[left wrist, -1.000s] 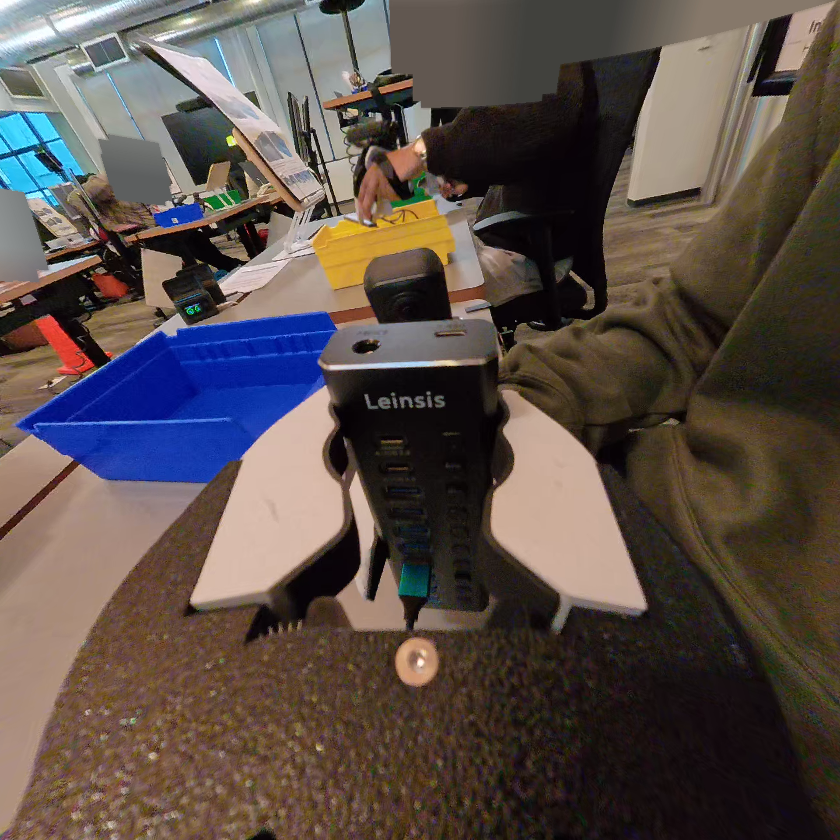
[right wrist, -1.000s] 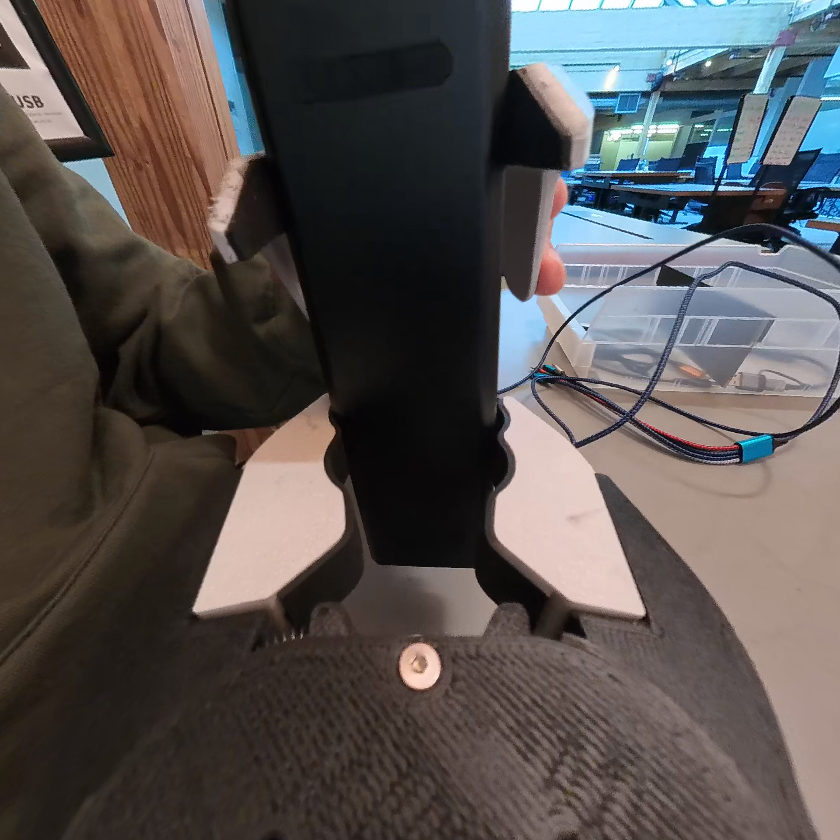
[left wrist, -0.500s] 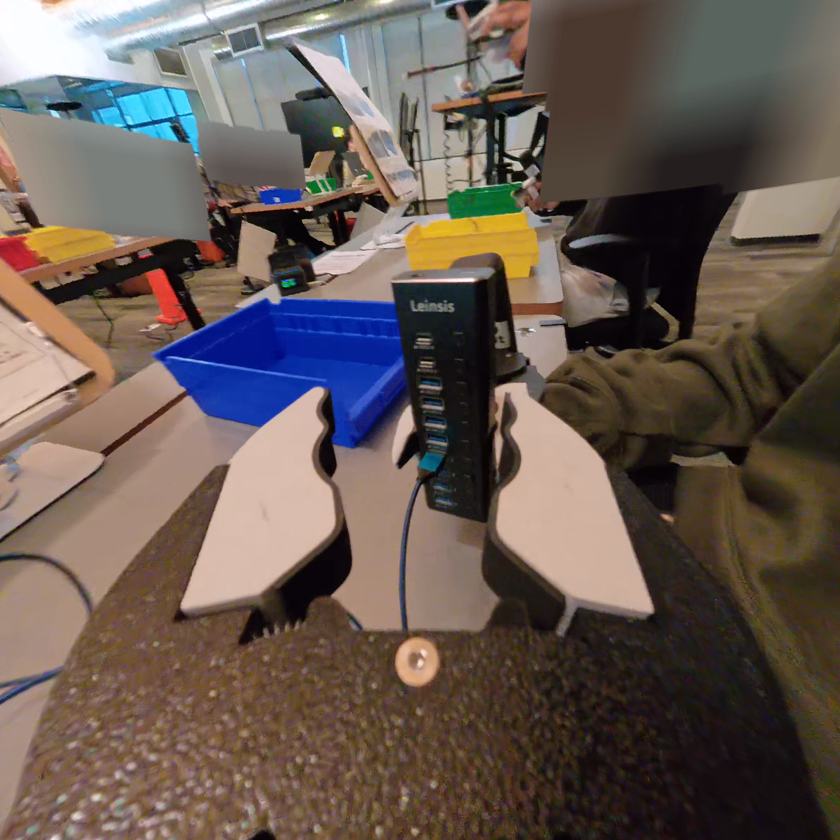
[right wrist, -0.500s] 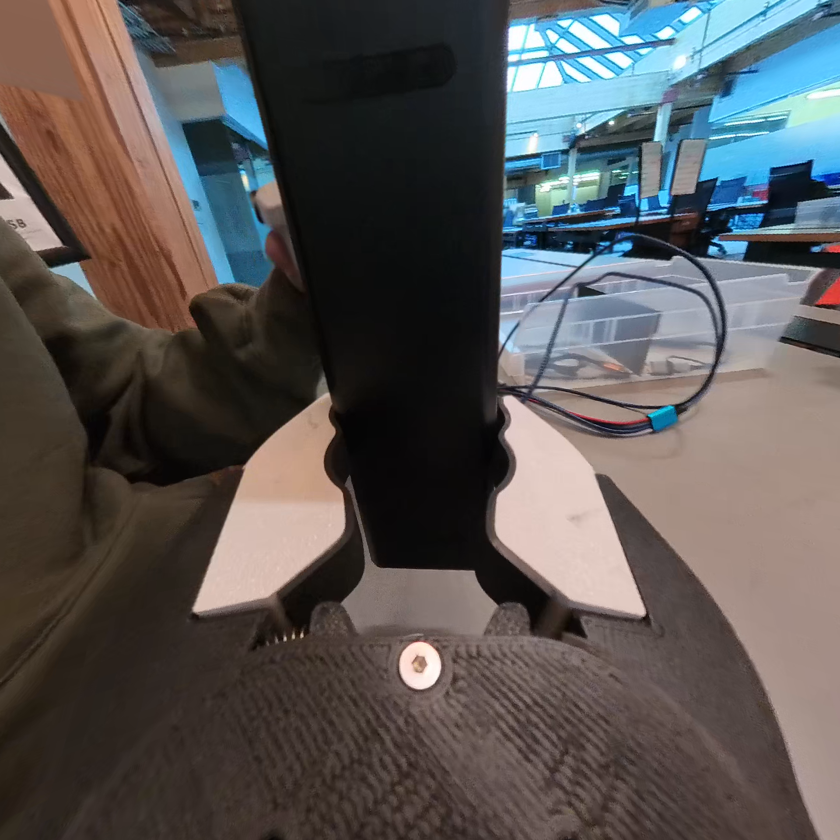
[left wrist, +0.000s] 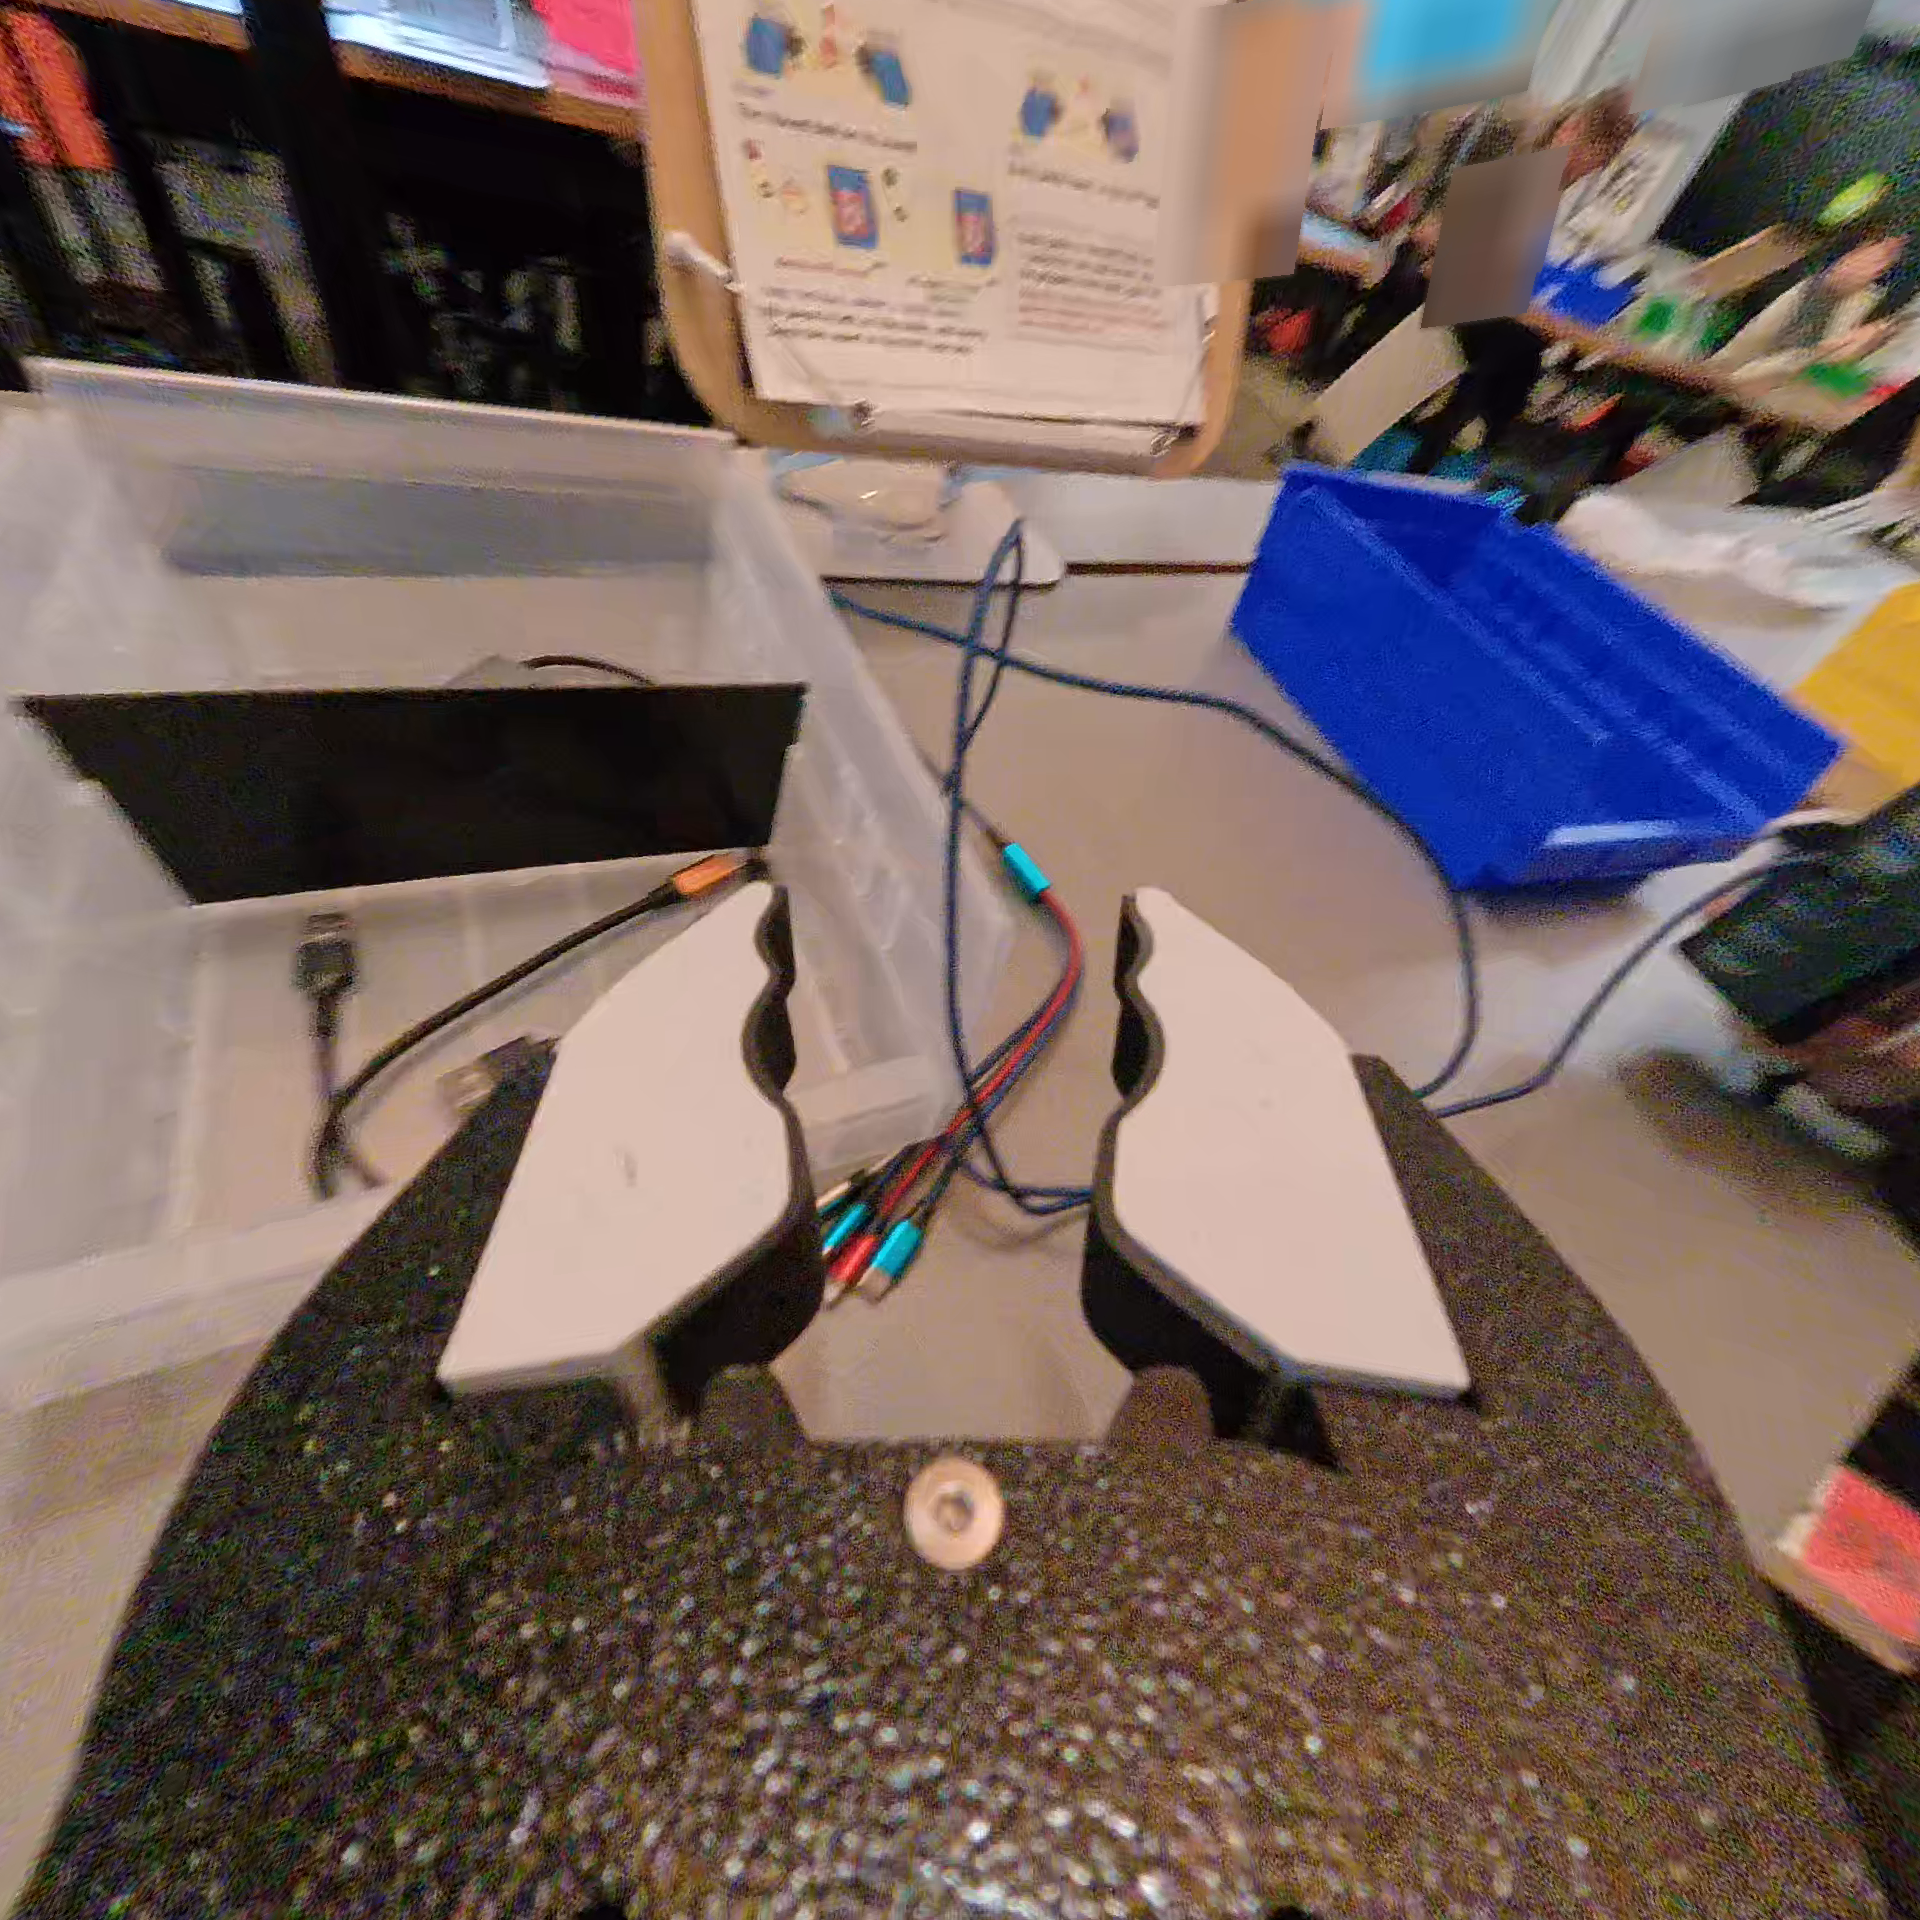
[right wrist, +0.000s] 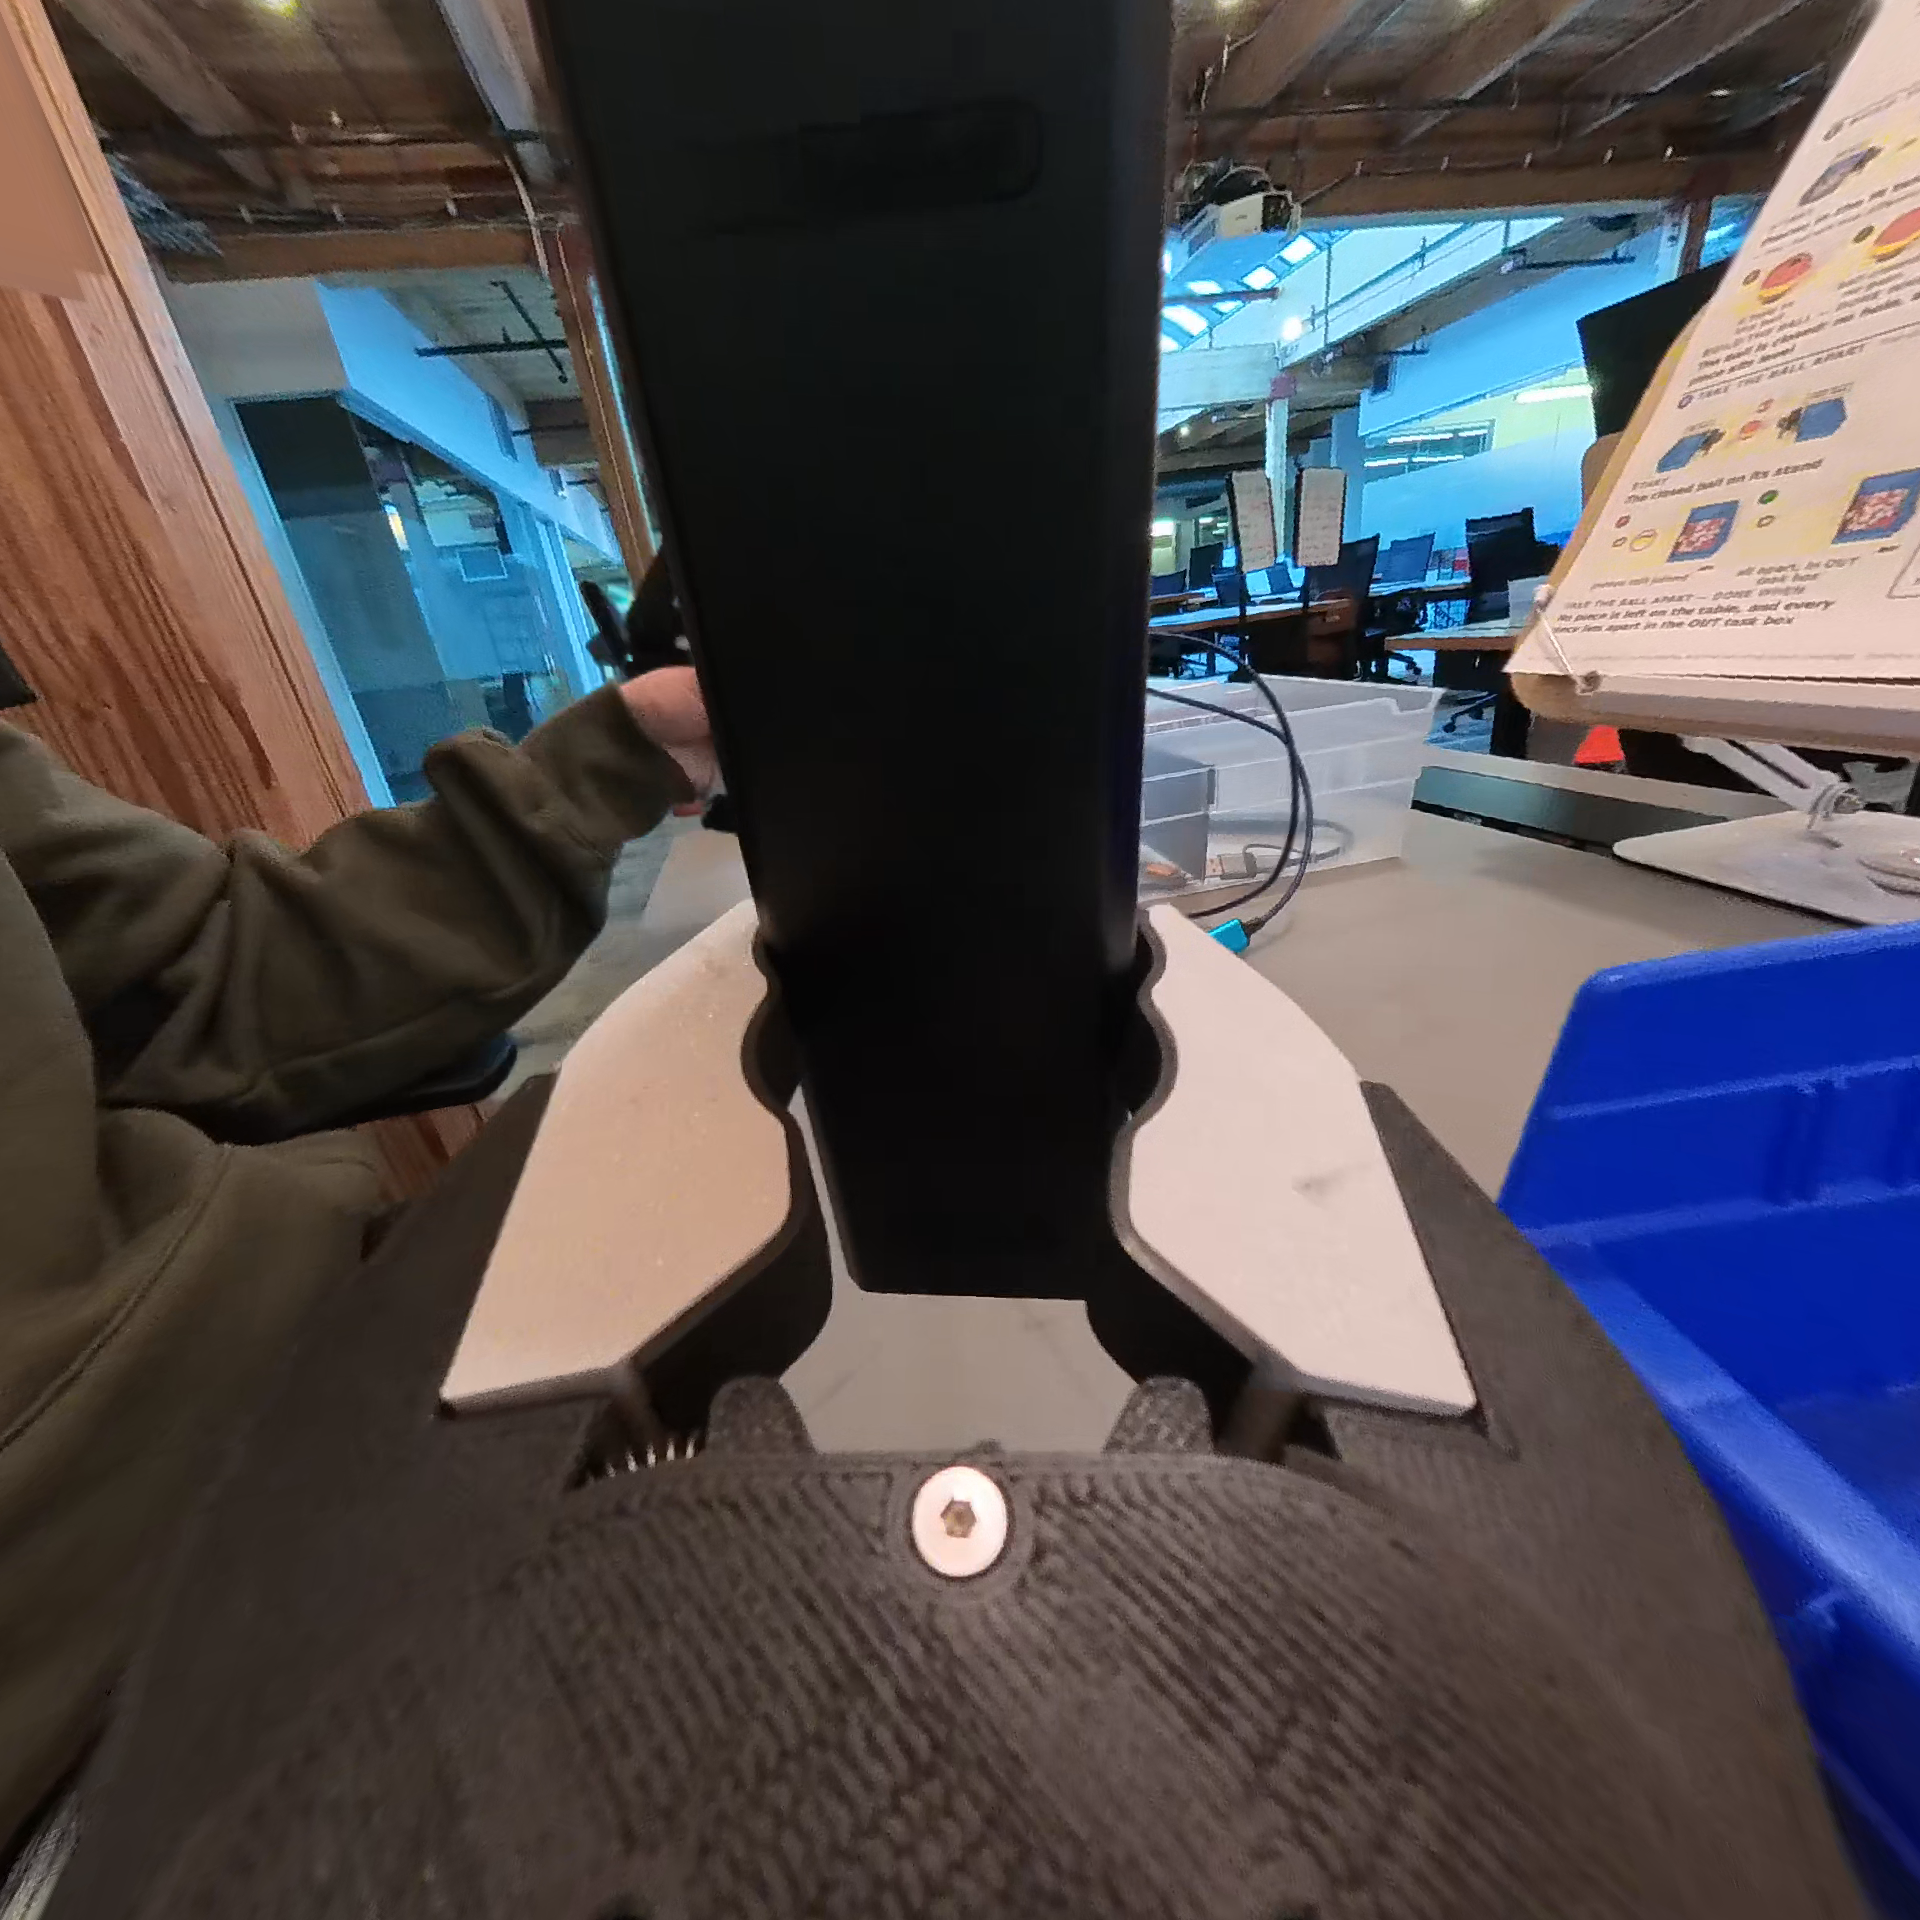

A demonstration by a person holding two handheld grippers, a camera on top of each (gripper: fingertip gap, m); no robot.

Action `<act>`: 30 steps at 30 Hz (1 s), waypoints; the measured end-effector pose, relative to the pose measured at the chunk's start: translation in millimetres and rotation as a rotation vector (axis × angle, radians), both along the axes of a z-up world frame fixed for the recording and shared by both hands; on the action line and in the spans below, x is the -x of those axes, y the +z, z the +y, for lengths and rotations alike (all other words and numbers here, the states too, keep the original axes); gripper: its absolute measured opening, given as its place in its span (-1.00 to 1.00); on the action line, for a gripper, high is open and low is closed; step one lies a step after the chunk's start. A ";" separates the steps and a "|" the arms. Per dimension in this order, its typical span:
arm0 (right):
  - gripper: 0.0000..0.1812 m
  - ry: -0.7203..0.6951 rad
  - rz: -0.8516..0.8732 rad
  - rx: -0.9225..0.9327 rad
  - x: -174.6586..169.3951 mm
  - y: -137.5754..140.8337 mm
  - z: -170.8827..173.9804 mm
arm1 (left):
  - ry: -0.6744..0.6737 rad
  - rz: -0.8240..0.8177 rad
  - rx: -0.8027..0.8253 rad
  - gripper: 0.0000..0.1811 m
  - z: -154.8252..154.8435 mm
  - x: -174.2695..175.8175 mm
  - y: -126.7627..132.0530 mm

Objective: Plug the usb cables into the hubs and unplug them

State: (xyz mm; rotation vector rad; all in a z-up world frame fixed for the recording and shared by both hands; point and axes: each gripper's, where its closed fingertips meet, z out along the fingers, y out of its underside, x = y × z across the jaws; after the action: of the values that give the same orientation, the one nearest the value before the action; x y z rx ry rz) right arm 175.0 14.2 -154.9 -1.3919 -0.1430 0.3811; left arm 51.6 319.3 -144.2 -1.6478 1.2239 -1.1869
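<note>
My right gripper (right wrist: pixel 951 935) is shut on a black USB hub (right wrist: pixel 894 582), held upright with its plain back toward the camera. My left gripper (left wrist: pixel 956 914) is open and empty, low over the table. Between its fingers lies a blue braided cable (left wrist: pixel 961 790) with a teal splitter (left wrist: pixel 1023 871). The cable's bunch of teal and red plug ends (left wrist: pixel 878 1236) lies close to the left finger (left wrist: pixel 644 1143). One blue strand runs right toward a dark blurred shape (left wrist: pixel 1829 935) at the frame edge. The hub's ports are hidden in the right wrist view.
A clear plastic bin (left wrist: pixel 125 582) on the left holds a black box (left wrist: pixel 416 779) and a black cable with an orange plug (left wrist: pixel 701 878). A blue bin (left wrist: pixel 1507 707) stands at the right, close to my right gripper (right wrist: pixel 1714 1195). A clipboard on a stand (left wrist: pixel 966 208) is at the back. An olive-sleeved arm (right wrist: pixel 312 935) is at the left. Tip to tip, the grippers are about 35 cm apart.
My left gripper let go of the hub, opened, drew back and swung left to face the cable ends by the clear bin. My right gripper kept the hub and turned toward the blue bin.
</note>
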 end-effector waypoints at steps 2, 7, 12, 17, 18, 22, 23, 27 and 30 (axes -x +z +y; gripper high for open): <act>-0.32 0.006 -0.030 0.027 4.3 -3.4 3.3 | -0.037 -0.067 0.095 -0.37 -8.6 -16.0 -0.1; -0.32 0.018 -0.058 0.038 9.1 -5.4 4.3 | -0.046 0.004 0.073 -0.40 -10.2 -47.3 -27.6; -0.32 0.023 -0.031 0.013 6.3 -2.1 1.2 | -0.017 0.017 -0.010 -0.81 -7.9 -65.8 -35.3; -0.32 0.027 -0.036 0.019 7.4 -2.8 2.0 | 0.074 -0.009 -0.194 -0.98 -0.7 -56.6 -15.9; -0.32 0.026 -0.035 0.023 7.2 -3.2 2.4 | 0.046 0.000 -0.225 -0.98 -6.4 -56.7 -13.4; -0.32 0.024 -0.030 0.014 6.4 -2.2 1.3 | -0.084 -0.200 -0.286 -0.99 -58.3 -59.3 36.4; -0.32 0.024 -0.025 0.009 5.8 -1.4 0.7 | -0.195 -0.249 -0.278 -0.99 -89.0 -61.1 48.4; -0.32 0.006 0.007 -0.014 0.1 1.5 -1.8 | -0.615 0.097 -0.191 -0.92 -189.4 -62.2 -0.7; -0.32 -0.004 0.015 -0.027 -1.8 2.9 -3.2 | -0.481 0.236 -0.335 -0.65 -170.7 -71.2 -36.0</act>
State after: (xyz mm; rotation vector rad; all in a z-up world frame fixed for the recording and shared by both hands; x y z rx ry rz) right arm 176.7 11.0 -151.9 -1.3624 -0.1330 0.3849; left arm 122.8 148.6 -180.1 -1.3045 1.9318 -1.0001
